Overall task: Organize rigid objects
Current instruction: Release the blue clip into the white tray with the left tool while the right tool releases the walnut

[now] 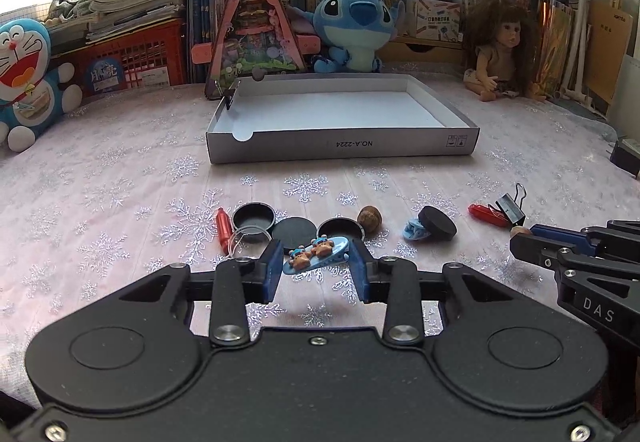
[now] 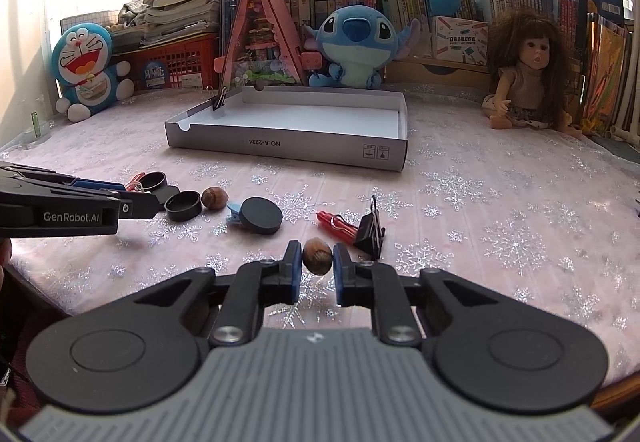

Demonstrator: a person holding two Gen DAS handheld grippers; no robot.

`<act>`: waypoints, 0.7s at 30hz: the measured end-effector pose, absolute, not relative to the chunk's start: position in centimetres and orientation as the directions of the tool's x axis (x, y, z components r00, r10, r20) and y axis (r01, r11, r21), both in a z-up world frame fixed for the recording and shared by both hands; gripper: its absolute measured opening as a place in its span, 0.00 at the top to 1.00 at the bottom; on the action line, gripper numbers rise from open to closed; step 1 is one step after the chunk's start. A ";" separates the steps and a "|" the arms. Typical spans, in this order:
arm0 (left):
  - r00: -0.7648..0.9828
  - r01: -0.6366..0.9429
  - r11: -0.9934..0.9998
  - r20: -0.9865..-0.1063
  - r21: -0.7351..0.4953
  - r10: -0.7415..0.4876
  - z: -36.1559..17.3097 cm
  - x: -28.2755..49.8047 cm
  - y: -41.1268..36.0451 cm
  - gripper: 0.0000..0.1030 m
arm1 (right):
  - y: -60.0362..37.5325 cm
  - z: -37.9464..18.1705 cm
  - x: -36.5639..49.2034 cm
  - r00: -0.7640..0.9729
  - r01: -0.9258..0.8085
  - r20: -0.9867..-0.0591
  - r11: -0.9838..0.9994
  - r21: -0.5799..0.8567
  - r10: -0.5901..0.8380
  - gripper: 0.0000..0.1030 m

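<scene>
Clamped between the blue pads of the left gripper, a blue hair clip with two bear figures is held just above the snowflake cloth. A brown nut is pinched between the closely set pads of the right gripper. At the clip's twelve o'clock, black round lids lie clustered; a second nut is noted at one o'clock, a red tool at ten. A black binder clip sits at the held nut's two o'clock. An open cardboard tray is placed well beyond.
</scene>
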State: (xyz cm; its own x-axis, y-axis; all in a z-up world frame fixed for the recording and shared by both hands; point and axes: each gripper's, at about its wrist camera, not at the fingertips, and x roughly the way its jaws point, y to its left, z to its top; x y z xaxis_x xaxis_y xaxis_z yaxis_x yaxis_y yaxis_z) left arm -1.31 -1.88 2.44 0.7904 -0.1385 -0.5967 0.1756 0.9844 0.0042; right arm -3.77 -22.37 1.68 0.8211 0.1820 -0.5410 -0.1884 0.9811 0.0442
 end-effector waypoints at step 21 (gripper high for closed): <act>0.758 0.106 0.976 -0.620 -0.191 -0.203 7.6 13.9 1.2 0.68 | -26.6 5.8 9.6 0.811 -0.116 -0.534 0.960 0.256 0.240 0.81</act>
State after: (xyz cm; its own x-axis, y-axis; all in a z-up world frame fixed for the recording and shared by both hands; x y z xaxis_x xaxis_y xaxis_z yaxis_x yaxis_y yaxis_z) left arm 13.88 1.20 7.55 0.7579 -0.2032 -0.6199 0.1057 0.9759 -0.1907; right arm 9.56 -26.65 5.84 0.8106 0.2403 -0.5340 -0.1157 0.9597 0.2561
